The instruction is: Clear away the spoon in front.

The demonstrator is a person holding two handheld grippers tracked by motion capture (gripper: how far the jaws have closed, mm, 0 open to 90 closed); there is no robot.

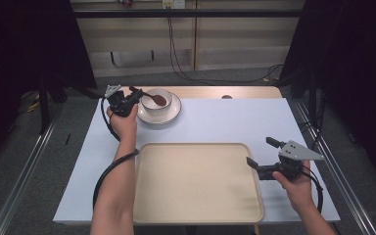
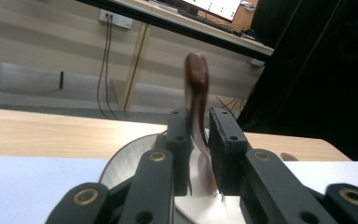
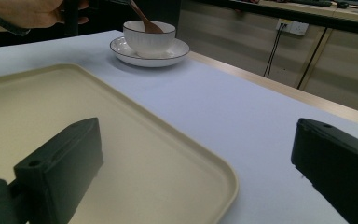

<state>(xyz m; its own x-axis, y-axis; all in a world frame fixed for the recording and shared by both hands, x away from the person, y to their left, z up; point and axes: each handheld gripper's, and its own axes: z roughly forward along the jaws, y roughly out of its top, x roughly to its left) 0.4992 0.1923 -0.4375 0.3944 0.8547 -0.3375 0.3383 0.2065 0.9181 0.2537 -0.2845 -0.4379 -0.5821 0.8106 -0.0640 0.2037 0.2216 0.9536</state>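
A white cup (image 1: 156, 103) stands on a white saucer (image 1: 174, 115) at the table's back left. A brown wooden spoon (image 1: 157, 99) lies with its bowl over the cup. My left gripper (image 1: 132, 99) is shut on the spoon's handle; in the left gripper view the spoon (image 2: 196, 93) rises between the two jaws, above the saucer (image 2: 126, 161). My right gripper (image 1: 260, 157) is open at the right edge of the beige tray (image 1: 196, 196), one jaw over the tray (image 3: 135, 154), nothing between the jaws. The cup (image 3: 149, 37) and spoon (image 3: 142, 18) show far off in the right gripper view.
A white mat (image 1: 225, 122) covers the wooden table (image 1: 235, 92). Cables (image 1: 176, 54) hang at the wall behind. Metal rails (image 1: 24, 166) run along both sides of the table on the floor.
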